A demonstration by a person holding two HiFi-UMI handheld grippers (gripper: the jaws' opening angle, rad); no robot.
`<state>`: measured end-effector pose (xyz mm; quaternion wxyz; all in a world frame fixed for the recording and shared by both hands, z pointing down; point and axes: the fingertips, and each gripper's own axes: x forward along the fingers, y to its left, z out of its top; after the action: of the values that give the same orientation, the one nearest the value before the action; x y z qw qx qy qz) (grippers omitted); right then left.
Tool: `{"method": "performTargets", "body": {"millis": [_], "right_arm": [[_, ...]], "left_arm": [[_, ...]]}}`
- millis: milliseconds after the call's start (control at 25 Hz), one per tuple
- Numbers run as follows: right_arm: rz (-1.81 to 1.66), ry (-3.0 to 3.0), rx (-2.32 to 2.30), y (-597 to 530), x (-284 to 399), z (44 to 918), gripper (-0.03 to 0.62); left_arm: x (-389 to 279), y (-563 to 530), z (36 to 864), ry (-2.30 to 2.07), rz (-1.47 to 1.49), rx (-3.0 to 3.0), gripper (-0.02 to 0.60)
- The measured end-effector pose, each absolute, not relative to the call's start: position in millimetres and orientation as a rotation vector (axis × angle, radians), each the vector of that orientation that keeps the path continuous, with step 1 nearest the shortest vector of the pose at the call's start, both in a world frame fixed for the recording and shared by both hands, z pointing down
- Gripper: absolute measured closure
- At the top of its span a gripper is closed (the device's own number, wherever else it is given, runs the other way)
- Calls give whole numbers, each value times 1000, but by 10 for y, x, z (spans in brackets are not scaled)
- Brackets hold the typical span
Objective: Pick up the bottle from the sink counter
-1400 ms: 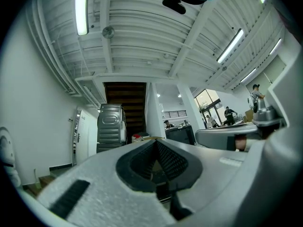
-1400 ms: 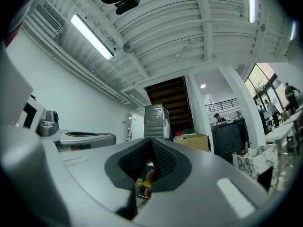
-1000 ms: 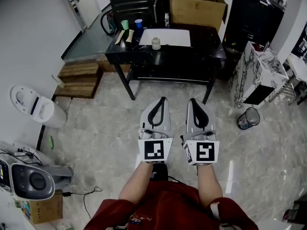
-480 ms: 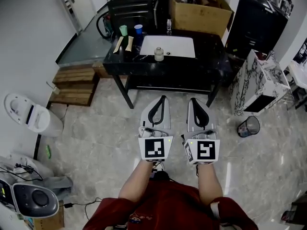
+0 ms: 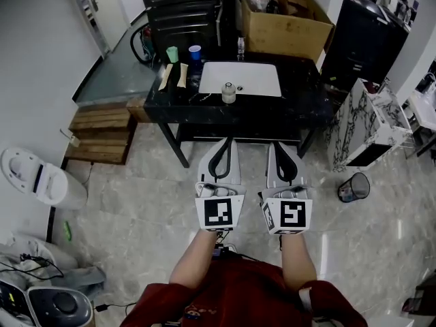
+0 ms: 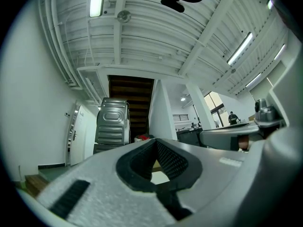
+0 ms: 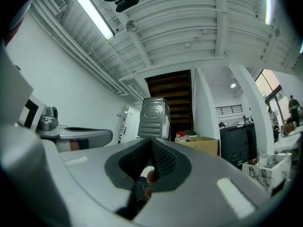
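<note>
A small clear bottle (image 5: 229, 92) with a pale cap stands on the black sink counter (image 5: 300, 99), at the front rim of the white basin (image 5: 252, 79). Both grippers are held side by side over the floor, well short of the counter and pointing toward it. My left gripper (image 5: 229, 142) is shut with nothing in it, and so is my right gripper (image 5: 273, 144). In the left gripper view the jaws (image 6: 154, 144) meet at the tip, aimed upward at the ceiling and a grey appliance. The right gripper view shows its jaws (image 7: 150, 143) likewise closed and empty.
A green cup (image 5: 172, 54), a blue cup (image 5: 195, 52) and flat packets sit on the counter's left end. A cardboard box (image 5: 286, 16) stands behind it. A marble-patterned cabinet (image 5: 364, 121) and a bin (image 5: 353, 186) are to the right, wooden steps (image 5: 102, 131) to the left.
The counter and bottle have come nearer and lower in the head view as the person walks toward them. Both grippers keep their pose, shut and side by side.
</note>
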<state>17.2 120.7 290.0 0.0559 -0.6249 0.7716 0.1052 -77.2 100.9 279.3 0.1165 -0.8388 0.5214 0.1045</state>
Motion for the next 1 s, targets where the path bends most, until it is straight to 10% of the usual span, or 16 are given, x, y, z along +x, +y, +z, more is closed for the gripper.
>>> {"method": "performTargets", "body": {"millis": [1000], "right_arm": [[311,2290,-1907,-124,687,2993,592]], "left_arm": [[-181,-300,2855,1455,301,-2472,579]]}}
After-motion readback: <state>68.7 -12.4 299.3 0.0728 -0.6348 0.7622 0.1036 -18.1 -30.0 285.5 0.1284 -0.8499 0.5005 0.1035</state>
